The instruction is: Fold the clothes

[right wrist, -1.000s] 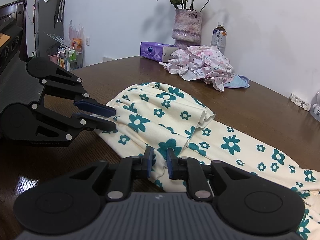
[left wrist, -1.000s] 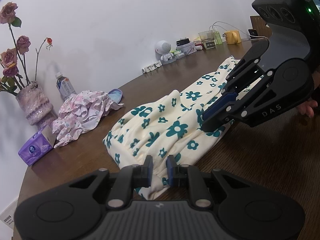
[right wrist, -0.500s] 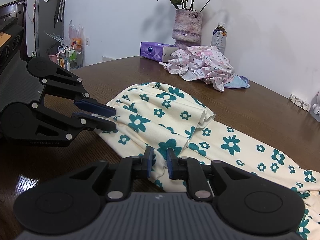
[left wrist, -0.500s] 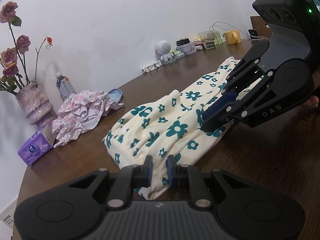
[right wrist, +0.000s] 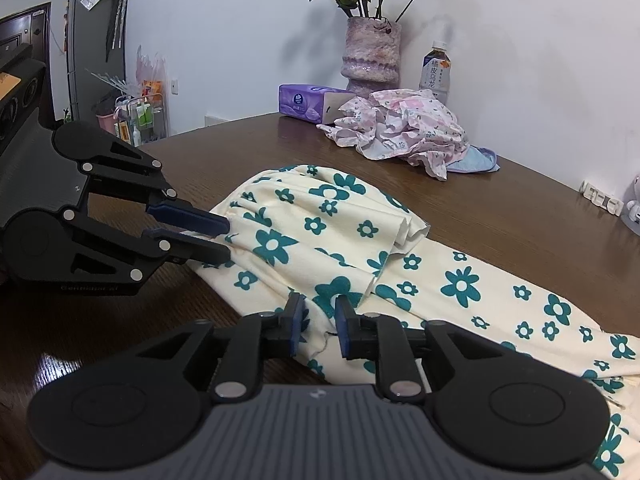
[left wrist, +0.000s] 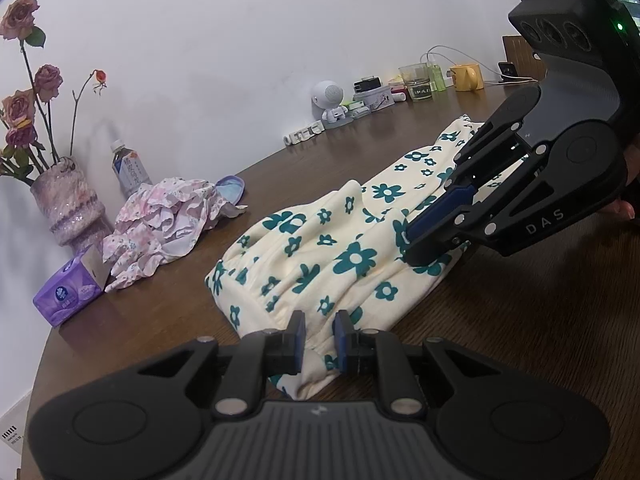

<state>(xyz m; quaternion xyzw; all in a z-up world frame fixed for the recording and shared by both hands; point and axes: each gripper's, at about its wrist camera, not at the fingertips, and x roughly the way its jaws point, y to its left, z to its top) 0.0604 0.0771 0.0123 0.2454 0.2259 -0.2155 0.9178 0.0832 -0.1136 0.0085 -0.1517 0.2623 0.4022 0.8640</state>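
Left wrist view: you are gripping the floral garment (left wrist: 320, 256), lying partly doubled over on the table (left wrist: 540, 320), with left gripper (left wrist: 319, 334) and right gripper (left wrist: 408, 240) both clenching its near edge; further folds and the pink garment (left wrist: 168, 220) are awaiting you.

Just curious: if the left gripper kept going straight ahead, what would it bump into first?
The left gripper already grips the cream fabric with teal flowers; straight on lies more of that cloth, likely nothing else first.

Brown wooden table (left wrist: 520, 340), flowered garment (left wrist: 320, 248), pink clothes (left wrist: 168, 216)
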